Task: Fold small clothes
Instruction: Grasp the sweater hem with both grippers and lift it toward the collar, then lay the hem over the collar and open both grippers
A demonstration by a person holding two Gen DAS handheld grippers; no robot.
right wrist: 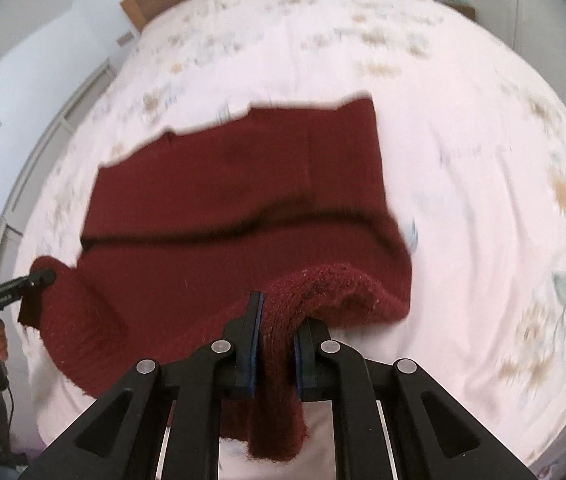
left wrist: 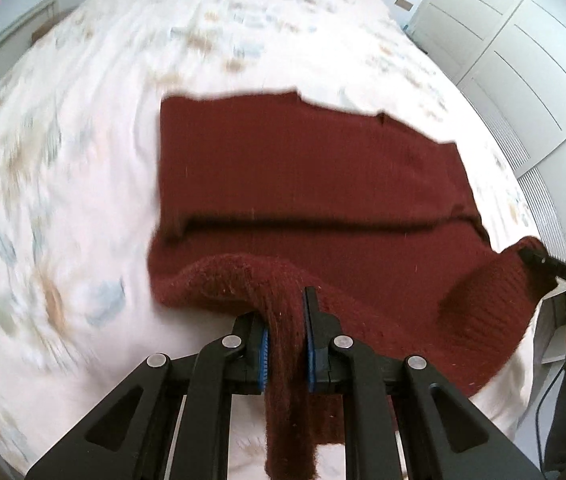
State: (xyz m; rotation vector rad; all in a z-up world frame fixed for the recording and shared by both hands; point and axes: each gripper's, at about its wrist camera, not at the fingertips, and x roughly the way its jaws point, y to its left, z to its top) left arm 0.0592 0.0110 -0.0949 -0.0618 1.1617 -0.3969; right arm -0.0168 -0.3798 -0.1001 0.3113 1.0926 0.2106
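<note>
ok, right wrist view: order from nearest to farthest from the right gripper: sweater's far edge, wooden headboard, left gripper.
1. left gripper, at the left, clamped on the other near corner of the sweater.
2. far edge of the sweater, lying mid-bed ahead of the right gripper.
3. wooden headboard, top left, past the bed.

Two wrist views, angled steeply down, set close over a bed (left wrist: 83, 160); its dark red garment (left wrist: 303, 168) is shared.
</note>
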